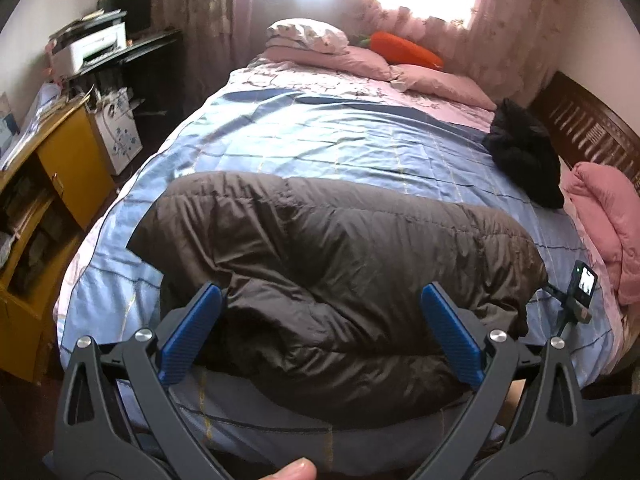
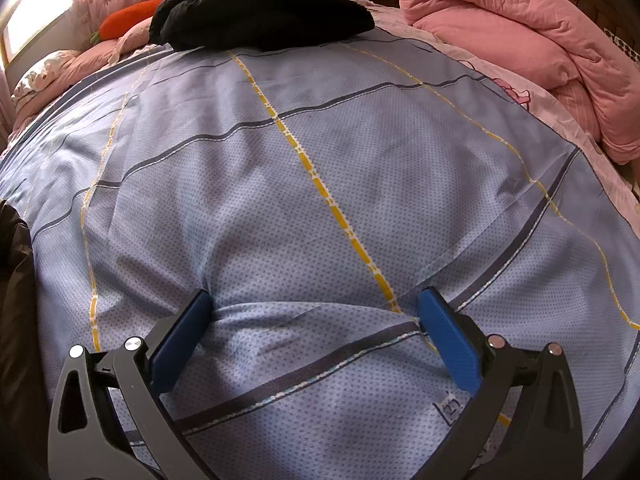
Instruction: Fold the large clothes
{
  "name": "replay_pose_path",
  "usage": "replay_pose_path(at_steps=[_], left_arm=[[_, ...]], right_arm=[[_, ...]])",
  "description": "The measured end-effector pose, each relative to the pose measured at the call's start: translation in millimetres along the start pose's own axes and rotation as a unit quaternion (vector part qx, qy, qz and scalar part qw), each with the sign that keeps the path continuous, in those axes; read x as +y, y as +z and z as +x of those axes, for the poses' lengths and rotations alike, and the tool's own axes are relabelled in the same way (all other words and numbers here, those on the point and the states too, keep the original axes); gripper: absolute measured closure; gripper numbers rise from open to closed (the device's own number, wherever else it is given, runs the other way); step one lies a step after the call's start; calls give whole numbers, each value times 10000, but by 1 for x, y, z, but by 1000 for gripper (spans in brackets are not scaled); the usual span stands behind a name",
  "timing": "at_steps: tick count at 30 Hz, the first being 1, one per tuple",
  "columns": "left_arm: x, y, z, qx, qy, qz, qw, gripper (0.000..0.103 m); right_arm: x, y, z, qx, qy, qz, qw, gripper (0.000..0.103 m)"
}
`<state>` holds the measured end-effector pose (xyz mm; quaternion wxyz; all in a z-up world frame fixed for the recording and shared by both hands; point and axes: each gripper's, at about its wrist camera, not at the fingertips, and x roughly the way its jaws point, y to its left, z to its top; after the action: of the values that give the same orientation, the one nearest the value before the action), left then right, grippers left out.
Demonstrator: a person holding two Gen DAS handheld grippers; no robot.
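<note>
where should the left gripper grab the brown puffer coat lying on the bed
Take the brown puffer coat at its near edge, coming in low from the foot of the bed. That puffed edge bulges toward the open left gripper and sits between its fingers, thick enough to pinch. The right gripper is open over the blue bedspread.

your right gripper [image 2: 314, 312] rests with its blue fingers [image 2: 448, 344] spread wide and pressed into the blue checked bedspread [image 2: 320, 160], a black garment [image 2: 260, 4] heaped at the bed's far edge and a pink quilt [image 2: 532, 40] bundled at its far right corner.
</note>
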<state>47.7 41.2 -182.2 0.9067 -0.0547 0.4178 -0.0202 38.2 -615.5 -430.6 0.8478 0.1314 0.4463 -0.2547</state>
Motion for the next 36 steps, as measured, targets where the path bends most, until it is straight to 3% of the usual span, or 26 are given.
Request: replay_pose_path(at_steps=[10, 17, 21, 22, 23, 24, 26, 28, 30, 32, 34, 36], left_arm=[[-7, 0, -1, -27, -11, 59, 10000, 2], [-22, -4, 15, 123, 110, 371, 9992, 2], [-40, -5, 17, 26, 186, 647, 9977, 2], [-44, -5, 16, -11, 224, 702, 9973, 2], [-48, -4, 14, -48, 259, 741, 9969, 2], [-52, -2, 9, -122, 266, 786, 9965, 2], [-55, 0, 3, -220, 230, 808, 9962, 2], [-57, 0, -6, -314, 155, 784, 9963, 2], [-55, 1, -12, -375, 91, 719, 9967, 2], [-52, 1, -18, -430, 70, 662, 9969, 2], [-48, 1, -23, -530, 93, 616, 9967, 2], [-44, 1, -26, -580, 160, 590, 9964, 2]], right_arm=[[-2, 2, 2, 4, -3, -8, 10000, 1], [8, 8, 7, -7, -19, 47, 10000, 1], [31, 21, 8, 367, -335, 4, 9988, 1], [31, 29, -10, 341, -856, -148, 9956, 1], [43, 33, -28, -5, -1505, -84, 9886, 1], [53, 36, -62, -588, -2248, 32, 9726, 1], [79, 33, -129, -1551, -2560, 82, 9541, 1], [117, 23, -204, -2282, -2096, 33, 9508, 1], [154, 16, -256, -2492, -1471, -37, 9572, 1], [192, 6, -299, -2526, -570, -270, 9655, 1], [228, -10, -332, -2300, 282, -677, 9704, 1], [261, -23, -351, -2048, 738, -1166, 9690, 1]])
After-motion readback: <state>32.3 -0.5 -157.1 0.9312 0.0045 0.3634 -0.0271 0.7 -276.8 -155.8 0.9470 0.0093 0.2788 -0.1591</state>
